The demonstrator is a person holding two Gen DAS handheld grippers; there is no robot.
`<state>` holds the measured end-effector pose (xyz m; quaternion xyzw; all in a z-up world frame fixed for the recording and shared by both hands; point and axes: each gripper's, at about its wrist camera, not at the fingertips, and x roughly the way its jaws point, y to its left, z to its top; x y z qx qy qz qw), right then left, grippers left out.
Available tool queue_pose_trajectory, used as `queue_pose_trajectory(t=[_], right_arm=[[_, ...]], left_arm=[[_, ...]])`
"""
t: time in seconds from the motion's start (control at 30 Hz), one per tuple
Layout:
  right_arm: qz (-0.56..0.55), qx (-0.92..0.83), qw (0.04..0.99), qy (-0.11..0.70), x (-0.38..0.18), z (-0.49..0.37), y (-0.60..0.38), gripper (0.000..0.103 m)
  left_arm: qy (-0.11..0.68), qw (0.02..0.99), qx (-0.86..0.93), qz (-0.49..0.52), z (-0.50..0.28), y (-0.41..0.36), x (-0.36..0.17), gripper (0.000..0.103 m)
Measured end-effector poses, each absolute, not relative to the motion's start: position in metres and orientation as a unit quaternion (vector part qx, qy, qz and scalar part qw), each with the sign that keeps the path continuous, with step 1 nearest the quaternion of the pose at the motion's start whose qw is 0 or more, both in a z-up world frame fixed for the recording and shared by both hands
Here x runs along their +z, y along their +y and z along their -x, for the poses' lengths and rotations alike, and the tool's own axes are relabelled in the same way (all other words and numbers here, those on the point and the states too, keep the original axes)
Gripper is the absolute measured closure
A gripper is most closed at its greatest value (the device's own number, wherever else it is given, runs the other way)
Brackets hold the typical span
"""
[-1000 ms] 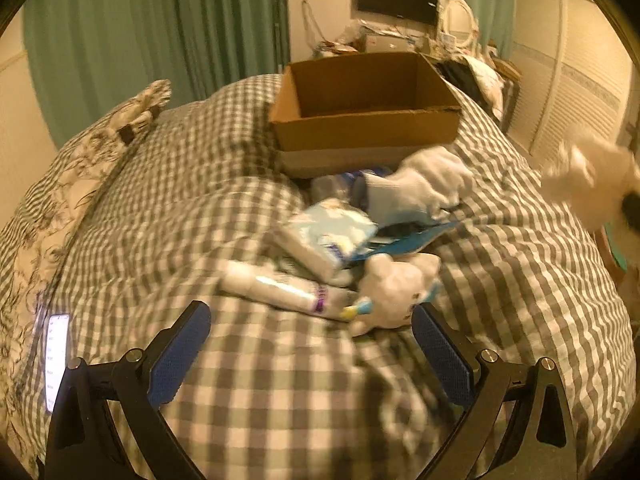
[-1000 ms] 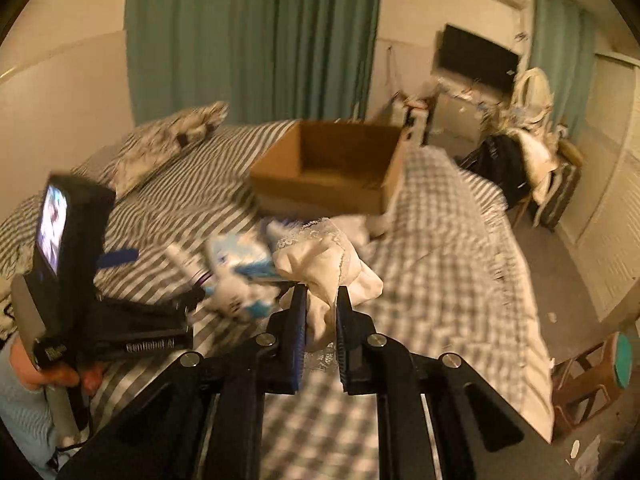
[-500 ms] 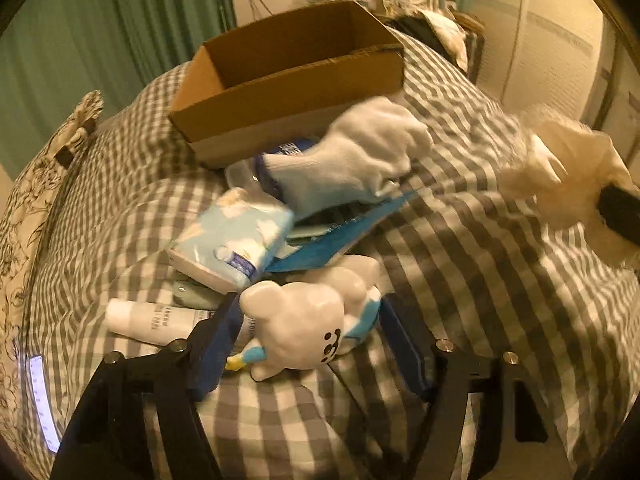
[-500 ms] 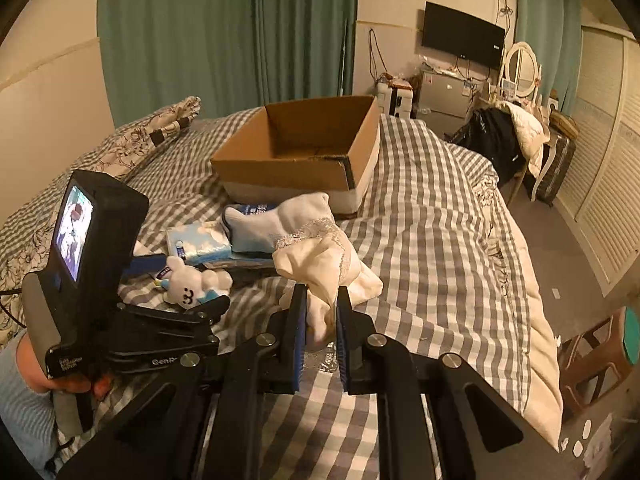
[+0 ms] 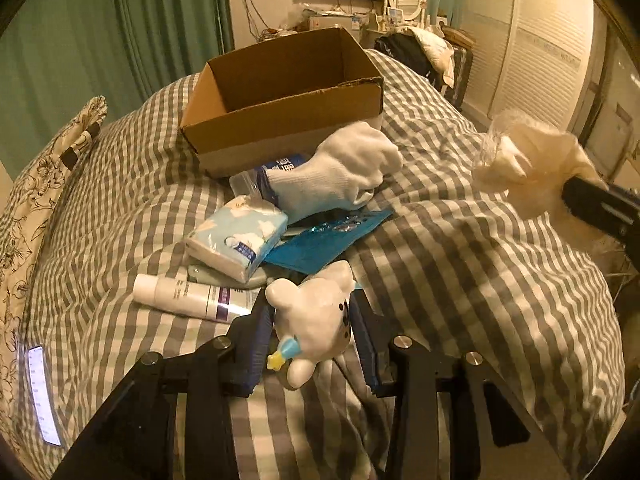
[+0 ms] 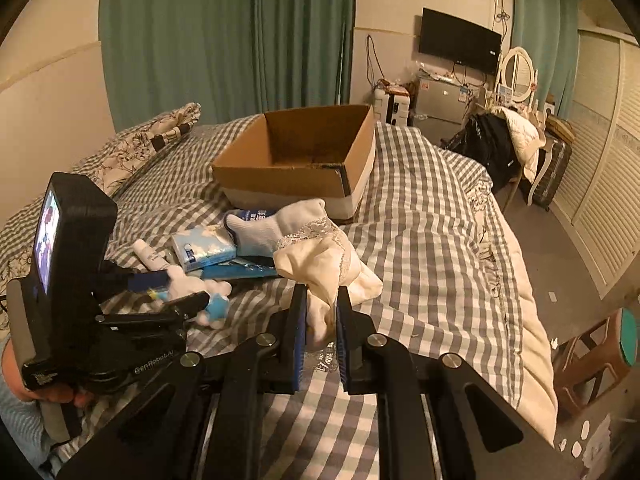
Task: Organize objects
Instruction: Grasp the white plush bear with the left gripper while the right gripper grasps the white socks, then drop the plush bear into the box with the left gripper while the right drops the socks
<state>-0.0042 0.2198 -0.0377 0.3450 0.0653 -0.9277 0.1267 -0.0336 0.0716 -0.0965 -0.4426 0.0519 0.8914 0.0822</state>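
Left gripper (image 5: 312, 336): jaws partly closed around the white bear toy (image 5: 316, 320), blue pads flanking its body on both sides; pad contact looks likely, but I cannot tell for certain that the grip is firm. The toy sits low over the checked bedspread (image 5: 460, 280).

Right gripper (image 6: 322, 320): jaws narrowed to a small gap, clamped on a bunched cream lace-trimmed cloth (image 6: 324, 264), which bulges above the fingertips, clear of the bed.

Pile on the bedspread ahead of the left gripper: white tube (image 5: 184, 292), blue tissue pack (image 5: 240, 236), blue flat packet (image 5: 324, 244), white knit glove (image 5: 340, 176). The glove touches the near wall of the open cardboard box (image 5: 280, 120), which stands just behind the pile.
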Motion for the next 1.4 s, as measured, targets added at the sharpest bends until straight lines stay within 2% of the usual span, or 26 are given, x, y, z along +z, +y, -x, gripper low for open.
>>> queue_pose_trajectory(t=[0.2,0.7,1.07,1.4], right_arm=[[-0.336,-0.93,0.127,0.075,-0.029,-0.004,0.215,0.091],[-0.307,-0.935,0.134,0.113,-0.005,0.008,0.191,0.091],[-0.267,-0.942,0.147,0.137,0.029,0.048,0.177,0.091],[-0.247,-0.948,0.16,0.123,0.054,0.127,0.169,0.091]], left_arm=[[0.026,0.086,0.898,0.432,0.021,0.064,-0.086,0.064],[-0.017,0.081,0.931,0.356,0.034,0.031,-0.01,0.064],[-0.032,0.078,0.941,0.328,0.083,0.015,0.025,0.064],[-0.031,0.063,0.943,0.325,0.158,0.005,0.034,0.064]])
